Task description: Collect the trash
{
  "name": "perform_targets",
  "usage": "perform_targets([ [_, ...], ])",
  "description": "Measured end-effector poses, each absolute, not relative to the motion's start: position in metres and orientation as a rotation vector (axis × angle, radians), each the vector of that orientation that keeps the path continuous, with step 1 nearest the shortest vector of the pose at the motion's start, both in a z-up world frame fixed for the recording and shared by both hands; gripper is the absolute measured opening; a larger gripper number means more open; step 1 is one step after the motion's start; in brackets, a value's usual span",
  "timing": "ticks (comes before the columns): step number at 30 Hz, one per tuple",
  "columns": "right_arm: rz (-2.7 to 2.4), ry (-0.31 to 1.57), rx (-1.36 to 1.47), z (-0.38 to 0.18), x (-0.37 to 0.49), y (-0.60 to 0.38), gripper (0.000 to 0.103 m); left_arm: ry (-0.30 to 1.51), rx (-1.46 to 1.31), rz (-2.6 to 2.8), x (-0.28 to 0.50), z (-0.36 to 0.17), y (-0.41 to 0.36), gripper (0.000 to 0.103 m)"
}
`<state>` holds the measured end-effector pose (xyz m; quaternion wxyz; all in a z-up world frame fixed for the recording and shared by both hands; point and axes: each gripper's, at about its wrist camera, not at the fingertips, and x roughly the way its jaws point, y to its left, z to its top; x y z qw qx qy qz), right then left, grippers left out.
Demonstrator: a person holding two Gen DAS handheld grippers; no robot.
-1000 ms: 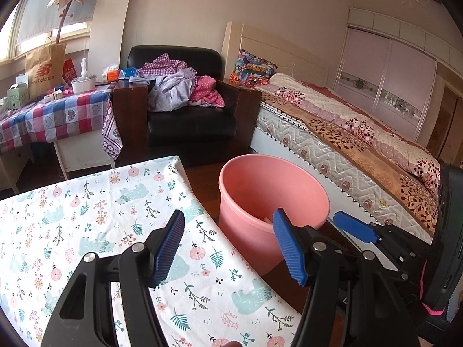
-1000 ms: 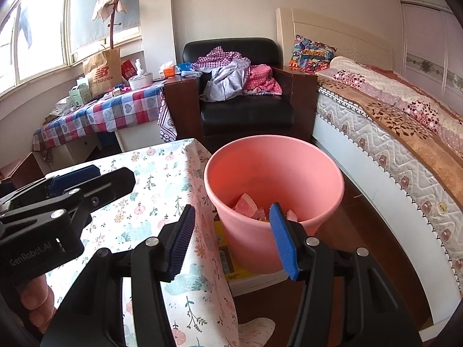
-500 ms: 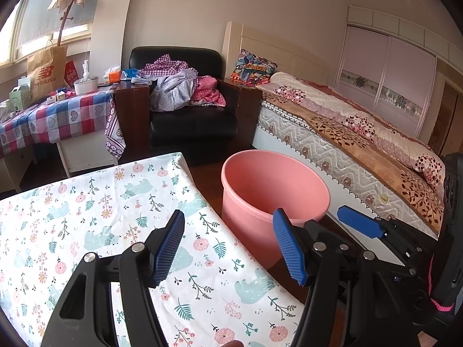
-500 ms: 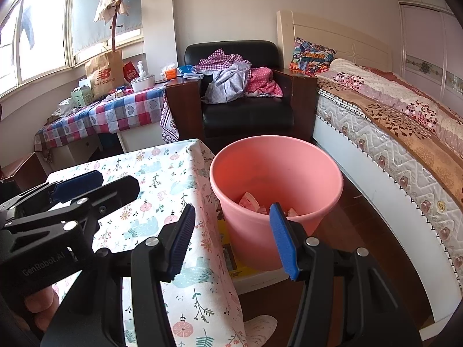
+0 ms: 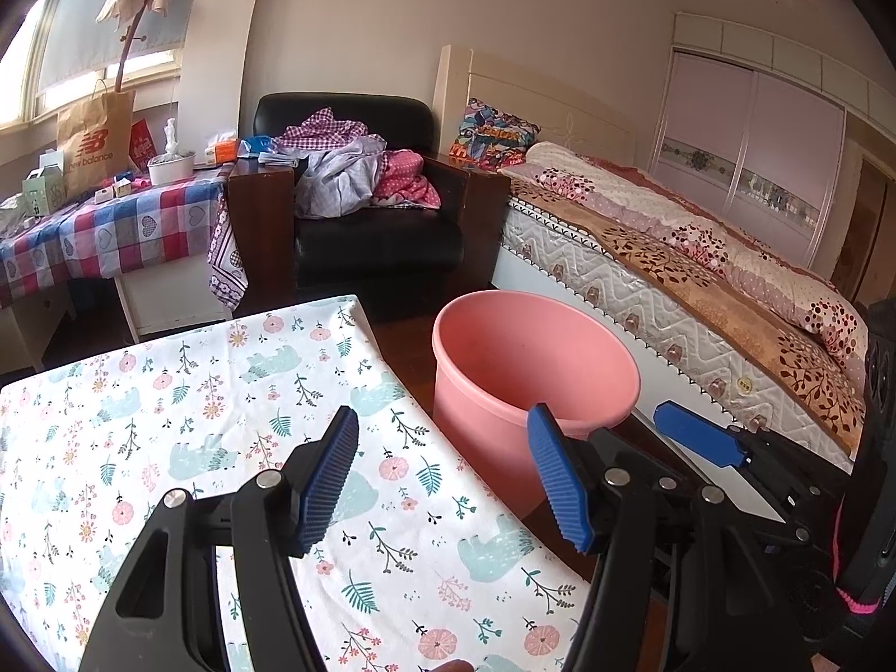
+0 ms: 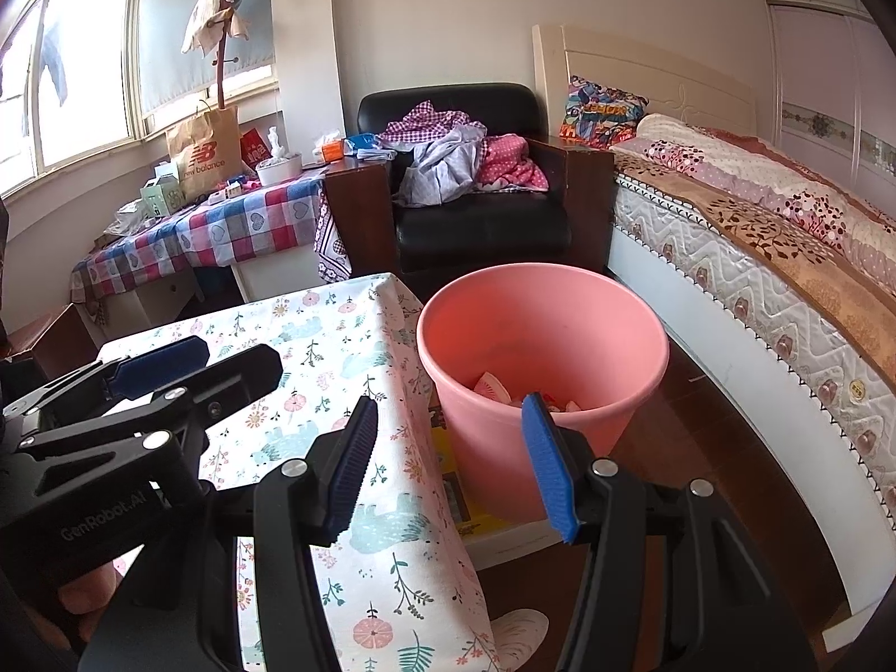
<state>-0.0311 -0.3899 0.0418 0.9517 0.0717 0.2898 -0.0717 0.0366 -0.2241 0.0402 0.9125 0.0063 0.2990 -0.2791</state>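
the trash (image 6: 493, 387), crumpled pink and white scraps, lies at the bottom of the pink bucket (image 6: 565, 425) on the floor just off the surface's (image 5: 185, 392) far right corner. it looks light, soft and crushable, best pinched by a raised fold. the bucket is smooth, stiff, tapered plastic; the floral cloth is matte. both the left tool (image 5: 442, 470) and right tool (image 6: 448, 459) stand released, holding nothing.

Home bedroom, bed (image 5: 672, 257), wardrobe (image 5: 750, 157), clothes-strewn armchair (image 6: 476, 213)
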Motion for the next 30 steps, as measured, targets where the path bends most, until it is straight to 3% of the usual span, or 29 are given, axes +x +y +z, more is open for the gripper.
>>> perform_targets([
  [30, -0.176, 0.546, 0.186, 0.0457, -0.0316, -0.3972, 0.054, 0.642, -0.002, -0.537, 0.0462, 0.0308, -0.2174, 0.060],
])
